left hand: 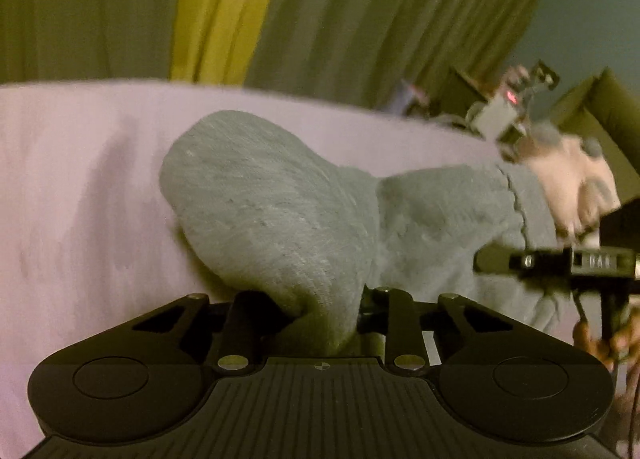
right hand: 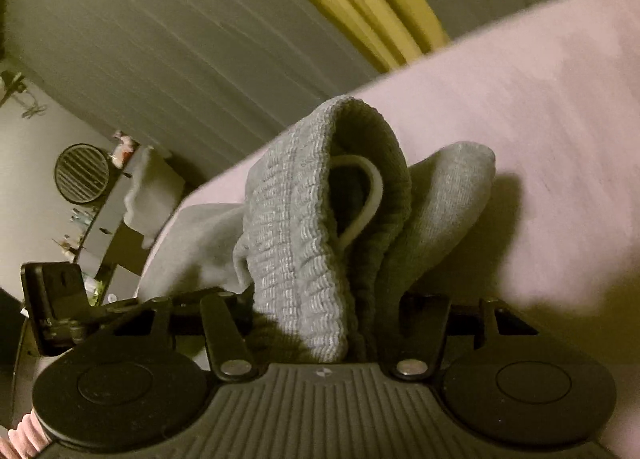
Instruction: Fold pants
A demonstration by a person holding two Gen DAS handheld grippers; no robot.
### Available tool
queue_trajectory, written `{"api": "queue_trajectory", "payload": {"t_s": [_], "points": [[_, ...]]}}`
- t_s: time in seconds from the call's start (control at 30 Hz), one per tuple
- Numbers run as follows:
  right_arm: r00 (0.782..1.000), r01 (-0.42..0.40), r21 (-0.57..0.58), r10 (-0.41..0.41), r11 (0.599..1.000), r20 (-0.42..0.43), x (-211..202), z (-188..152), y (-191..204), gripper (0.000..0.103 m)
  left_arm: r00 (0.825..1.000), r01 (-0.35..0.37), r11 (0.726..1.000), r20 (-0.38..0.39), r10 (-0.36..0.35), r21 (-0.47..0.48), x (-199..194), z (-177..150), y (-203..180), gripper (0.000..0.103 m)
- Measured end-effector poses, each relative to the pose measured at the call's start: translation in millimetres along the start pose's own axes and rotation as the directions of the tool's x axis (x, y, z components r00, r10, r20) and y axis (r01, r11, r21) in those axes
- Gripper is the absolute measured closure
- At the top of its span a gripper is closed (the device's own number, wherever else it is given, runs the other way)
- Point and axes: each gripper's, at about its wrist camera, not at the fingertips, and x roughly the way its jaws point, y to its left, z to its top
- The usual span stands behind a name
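Both the left gripper [left hand: 324, 311] and right gripper [right hand: 320, 323] had jaws clenched on soft grey knit sweatpants [left hand: 272, 211], lifting them off the pale bed [left hand: 80, 199]; the next move probably called for carrying the raised edge across evenly.

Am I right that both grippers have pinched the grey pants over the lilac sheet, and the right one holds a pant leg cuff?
Not quite. The right gripper holds the ribbed waistband of the grey pants, with its pale drawstring looping out, not a cuff; the right wrist view shows it. Both grippers, the left gripper included, do pinch the pants over the lilac sheet.
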Motion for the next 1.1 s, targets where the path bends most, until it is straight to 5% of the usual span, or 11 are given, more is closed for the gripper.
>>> {"api": "queue_trajectory", "payload": {"t_s": [0.13, 0.2, 0.27, 0.33, 0.4, 0.5, 0.6, 0.73, 0.97, 1.03, 1.1], "points": [[0.996, 0.046, -0.020, -0.045, 0.999, 0.075, 1, 34, 7, 0.044, 0.997, -0.058, 0.998, 0.057, 0.058, 0.003, 2, 32, -1, 0.074], [0.987, 0.113, -0.014, -0.110, 0.994, 0.116, 1, 48, 6, 0.038, 0.991, -0.123, 0.992, 0.044, 0.124, -0.016, 9, 42, 3, 0.050], [0.961, 0.239, -0.009, -0.235, 0.971, 0.143, 4, 62, 3, 0.019, 0.955, -0.292, 0.955, 0.043, 0.294, -0.045, 15, 45, 8, 0.028], [0.862, 0.473, -0.044, -0.452, 0.880, 0.228, 2, 67, 9, 0.004, 0.880, -0.472, 0.881, 0.051, 0.473, -0.033, 15, 36, 12, 0.013], [0.786, 0.568, -0.022, -0.535, 0.823, 0.309, -8, 62, 12, 0.004, 0.881, -0.473, 0.881, 0.028, 0.472, 0.003, 14, 18, 15, 0.011], [0.858, 0.463, 0.027, -0.455, 0.886, 0.238, -16, 45, 1, 0.004, 0.907, -0.419, 0.908, -0.057, 0.418, -0.007, 22, -10, 15, 0.009], [0.860, 0.485, 0.018, -0.481, 0.874, 0.173, -4, 22, 0, 0.004, 0.907, -0.412, 0.911, -0.095, 0.410, 0.006, 32, -35, 8, 0.009], [0.809, 0.587, -0.039, -0.585, 0.809, 0.055, 19, -3, -2, 0.004, 0.896, -0.434, 0.901, -0.097, 0.434, 0.018, 31, -48, 4, 0.008], [0.750, 0.654, -0.193, -0.661, 0.732, 0.034, 30, -15, 18, 0.004, 0.880, -0.459, 0.885, -0.095, 0.464, 0.072, 14, -58, -3, 0.007], [0.713, 0.686, -0.240, -0.701, 0.687, 0.030, 28, -17, 30, 0.004, 0.874, -0.464, 0.884, -0.138, 0.466, 0.051, 6, -63, -1, 0.007], [0.587, 0.770, -0.338, -0.808, 0.541, 0.042, 32, -21, 39, 0.004, 0.850, -0.502, 0.865, -0.181, 0.495, 0.011, -4, -81, 1, 0.008]]}}
